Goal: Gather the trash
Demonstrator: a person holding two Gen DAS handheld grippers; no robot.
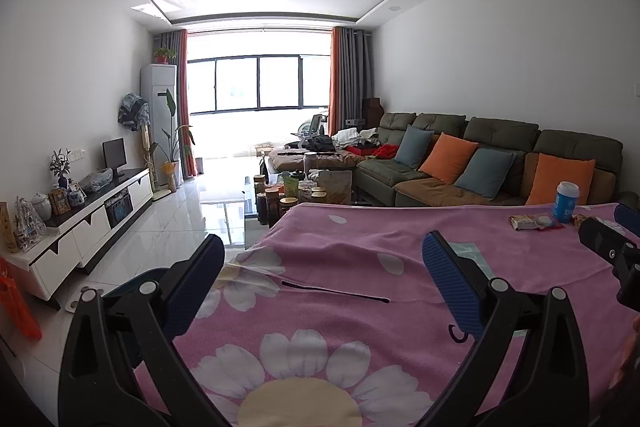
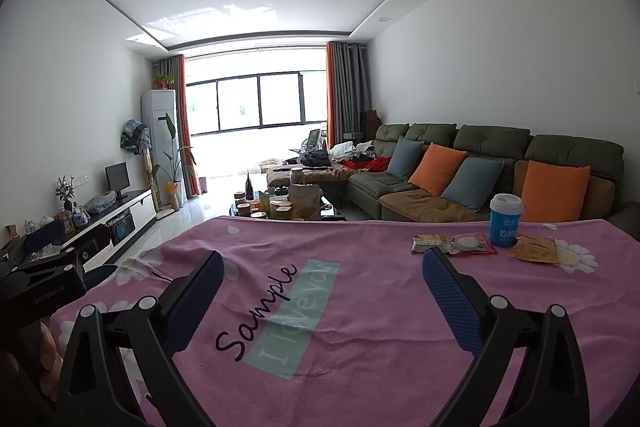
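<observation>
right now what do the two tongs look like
Both tongs, left and right, look alike: black plastic frames with triangular cut-outs and round silver rivets, each finger ending in a flat pad covered with blue ribbed rubber. The left body, seen from the right wrist camera, carries small white lettering. No cables or sleeves show.

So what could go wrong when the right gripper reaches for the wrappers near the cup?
1. The cup stands upright right beside the wrappers; the open right gripper could knock it over.
2. The wrappers lie flat on the loose pink cloth, so the fingers may pinch the cloth too and drag everything.
</observation>
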